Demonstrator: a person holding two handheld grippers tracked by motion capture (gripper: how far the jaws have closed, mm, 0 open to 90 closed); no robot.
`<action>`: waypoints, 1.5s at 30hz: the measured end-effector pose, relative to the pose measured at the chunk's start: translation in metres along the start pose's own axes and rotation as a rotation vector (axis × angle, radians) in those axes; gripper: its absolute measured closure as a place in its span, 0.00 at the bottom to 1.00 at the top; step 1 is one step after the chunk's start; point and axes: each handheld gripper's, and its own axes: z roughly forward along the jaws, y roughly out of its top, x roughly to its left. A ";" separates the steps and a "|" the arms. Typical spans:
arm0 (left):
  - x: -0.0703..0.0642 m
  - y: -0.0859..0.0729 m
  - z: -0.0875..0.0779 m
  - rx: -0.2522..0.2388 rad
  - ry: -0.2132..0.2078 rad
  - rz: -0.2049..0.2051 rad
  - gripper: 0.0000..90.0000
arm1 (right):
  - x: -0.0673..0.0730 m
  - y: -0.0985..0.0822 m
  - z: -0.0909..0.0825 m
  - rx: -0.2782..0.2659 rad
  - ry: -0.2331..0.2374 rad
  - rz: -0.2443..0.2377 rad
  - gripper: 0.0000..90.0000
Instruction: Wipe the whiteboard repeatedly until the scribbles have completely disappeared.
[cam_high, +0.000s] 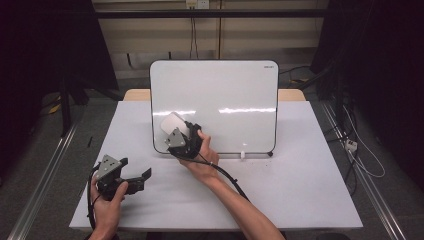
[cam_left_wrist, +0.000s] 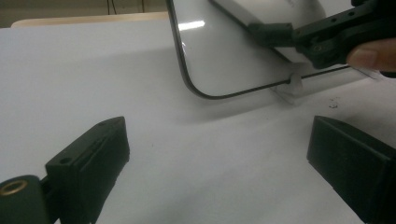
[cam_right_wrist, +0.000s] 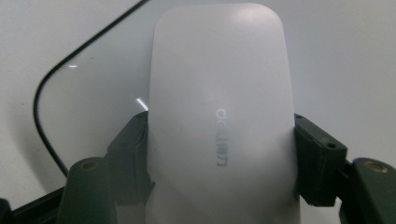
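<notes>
Two hand-held grippers are in play. The right hand-held gripper (cam_high: 172, 131) is clamped on a white whiteboard eraser (cam_right_wrist: 219, 116): in the right gripper view its black jaws press on the eraser's two long sides at about mid-length, and the rounded far end sticks out beyond them. From above, the eraser (cam_high: 172, 122) sits against the lower left part of the whiteboard (cam_high: 220, 100), close to the rounded corner of its dark rim. The left hand-held gripper (cam_high: 127, 182) rests low over the desk (cam_high: 280, 185) in front of the board and well apart from it, with its jaws spread wide and nothing between them.

As for handling, the eraser looks like a light, hollow plastic shell, stiff enough to take a firm squeeze but smooth and a little glossy, so it could slide or twist in the pads if pushed hard across the board. The present hold across the narrow width, near the middle, seems the sound one: it keeps the wiping face free and flat to the surface. The whiteboard stands tilted back on small clear feet (cam_high: 243, 155) at its lower edge and looks light too; a heavy push from the eraser might shove or tip it, so the free left hand-held gripper could steady the frame if needed.
</notes>
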 end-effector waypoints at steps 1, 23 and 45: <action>0.000 0.000 0.000 0.000 0.000 0.000 0.06 | 0.003 0.002 0.001 -0.002 0.008 -0.008 0.35; 0.002 -0.001 -0.003 -0.001 0.003 -0.004 0.06 | 0.014 0.002 0.000 -0.009 0.027 -0.042 0.35; 0.002 -0.002 -0.004 -0.008 0.010 -0.008 0.06 | -0.108 -0.067 -0.042 0.053 -0.112 0.233 0.35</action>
